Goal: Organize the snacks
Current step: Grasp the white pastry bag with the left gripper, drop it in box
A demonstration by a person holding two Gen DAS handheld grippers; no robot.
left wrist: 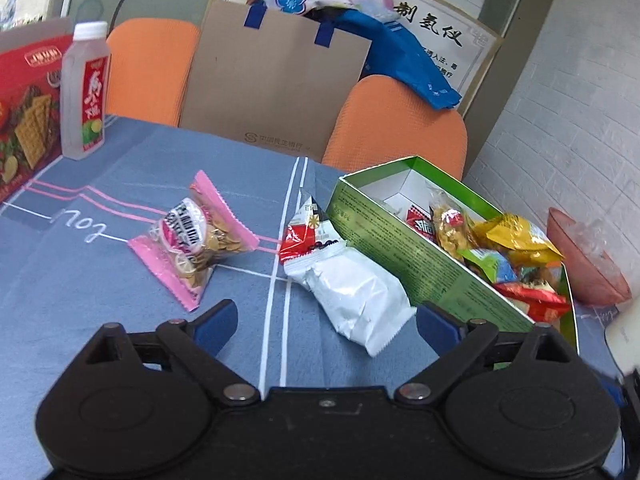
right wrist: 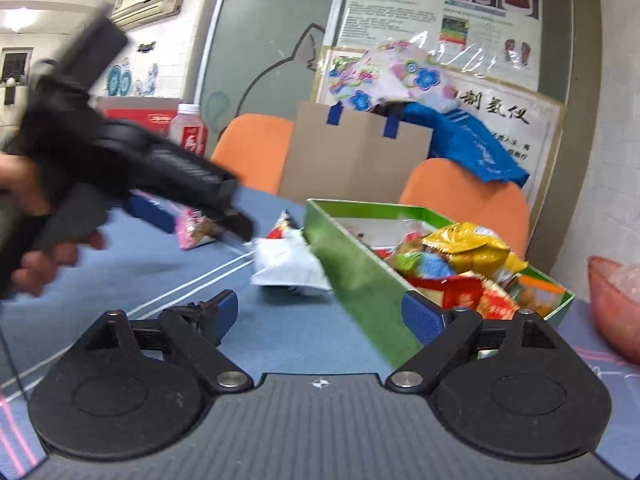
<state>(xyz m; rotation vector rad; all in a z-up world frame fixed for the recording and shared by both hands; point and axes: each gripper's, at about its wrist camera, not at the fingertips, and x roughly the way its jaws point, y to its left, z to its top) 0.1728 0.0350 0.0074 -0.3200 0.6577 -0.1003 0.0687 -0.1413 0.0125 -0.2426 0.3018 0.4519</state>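
Nearest the lens: left gripper (left wrist: pixel 326 320), jaws spread wide with nothing between them, low over the blue tablecloth (left wrist: pixel 80 272). Just ahead of the gap, nearer the right-hand finger: white snack packet (left wrist: pixel 352 292), lying flat with its red-printed end pointing away. Ahead of the left-hand finger, apart from the white one: pink-edged clear packet (left wrist: pixel 196 240), flat on the cloth. Beyond the right-hand finger: green box (left wrist: pixel 400 252), open-topped, piled with yellow, red and blue wrappers at its near end, touching or almost touching the white packet. Far left: drink bottle (left wrist: pixel 85 92) beside a red biscuit box (left wrist: pixel 28 108).

Right gripper (right wrist: pixel 320 316) likewise wide open and empty, the green box's long wall running in toward its right-hand finger. Left gripper blurred there, seemingly above the pink-edged packet
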